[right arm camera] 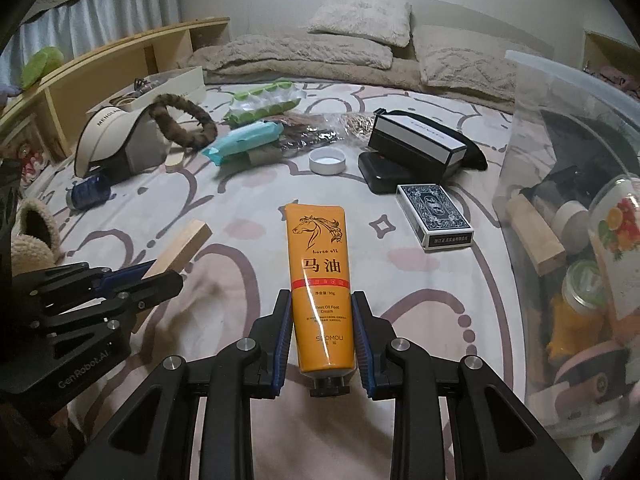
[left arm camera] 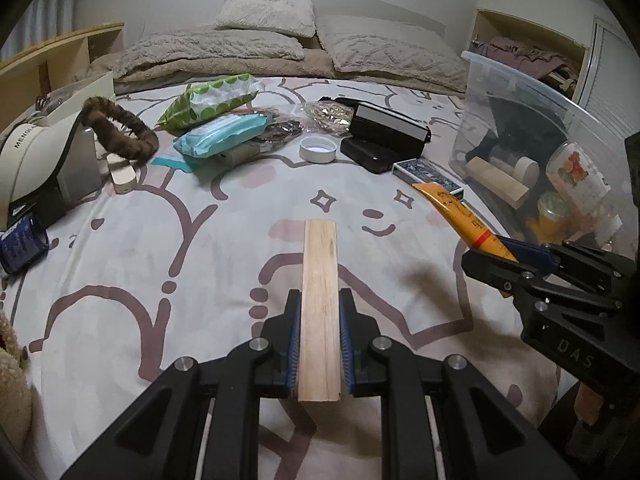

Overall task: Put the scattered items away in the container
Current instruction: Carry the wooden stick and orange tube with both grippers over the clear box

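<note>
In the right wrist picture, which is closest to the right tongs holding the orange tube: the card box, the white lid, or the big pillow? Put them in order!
1. Dark blue playing-card box, just ahead, to the right.
2. Round white plastic lid, farther up the bed, near the middle.
3. Fluffy beige pillow, at the head of the bed.

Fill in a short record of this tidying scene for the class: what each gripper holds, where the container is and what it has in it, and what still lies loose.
left gripper: shut on wooden block, held above the bed
right gripper: shut on orange cream tube, cap toward the camera
container: clear plastic bin to the right on the bed, already holding another wooden block, jars and bottles
still loose: card deck, white lid, wipes packs, cap
surface: patterned bedsheet
</note>
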`<state>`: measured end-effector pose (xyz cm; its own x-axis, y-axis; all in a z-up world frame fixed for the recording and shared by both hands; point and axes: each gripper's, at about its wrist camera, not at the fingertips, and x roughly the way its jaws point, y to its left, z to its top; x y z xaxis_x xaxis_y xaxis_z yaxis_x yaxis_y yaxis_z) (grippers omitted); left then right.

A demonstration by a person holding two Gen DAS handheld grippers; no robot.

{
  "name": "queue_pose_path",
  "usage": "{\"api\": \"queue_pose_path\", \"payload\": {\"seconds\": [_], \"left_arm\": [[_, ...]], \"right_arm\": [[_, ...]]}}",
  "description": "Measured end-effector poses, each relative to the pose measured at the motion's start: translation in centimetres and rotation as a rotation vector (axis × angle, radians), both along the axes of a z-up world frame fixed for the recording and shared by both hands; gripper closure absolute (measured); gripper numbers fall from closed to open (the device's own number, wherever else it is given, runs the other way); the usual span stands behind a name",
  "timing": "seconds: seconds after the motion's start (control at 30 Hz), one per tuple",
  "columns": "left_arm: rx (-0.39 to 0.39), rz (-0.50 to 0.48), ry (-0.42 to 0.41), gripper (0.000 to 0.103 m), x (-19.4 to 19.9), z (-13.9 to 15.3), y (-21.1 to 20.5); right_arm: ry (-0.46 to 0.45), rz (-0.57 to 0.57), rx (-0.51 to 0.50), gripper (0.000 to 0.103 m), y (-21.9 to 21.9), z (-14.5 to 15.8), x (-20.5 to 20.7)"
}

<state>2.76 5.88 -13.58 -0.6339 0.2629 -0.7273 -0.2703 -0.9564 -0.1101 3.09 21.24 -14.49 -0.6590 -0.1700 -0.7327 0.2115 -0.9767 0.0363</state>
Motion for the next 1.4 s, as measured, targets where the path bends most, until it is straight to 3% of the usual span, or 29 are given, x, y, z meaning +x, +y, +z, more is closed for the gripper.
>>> {"api": "queue_pose_path", "payload": {"seconds": [0.4,0.97,1.4], "left_arm": [[0.001,-0.004,0.093,0.085,1.5,5.1,0.0],[0.029,-0.028,0.227,0.085,4.0,12.5,1.5],[0.048,-0.069,0.308,0.085,5.5,16.7,4.1]], "right_arm": [[0.063,-0.027,-0.033,0.074,1.0,3.1,1.4],[0.232,-0.058,-0.033,0.074,3.9,11.0,4.6],[0.313,-0.096,-0.048,0.074,7.1,15.1,7.0]]}}
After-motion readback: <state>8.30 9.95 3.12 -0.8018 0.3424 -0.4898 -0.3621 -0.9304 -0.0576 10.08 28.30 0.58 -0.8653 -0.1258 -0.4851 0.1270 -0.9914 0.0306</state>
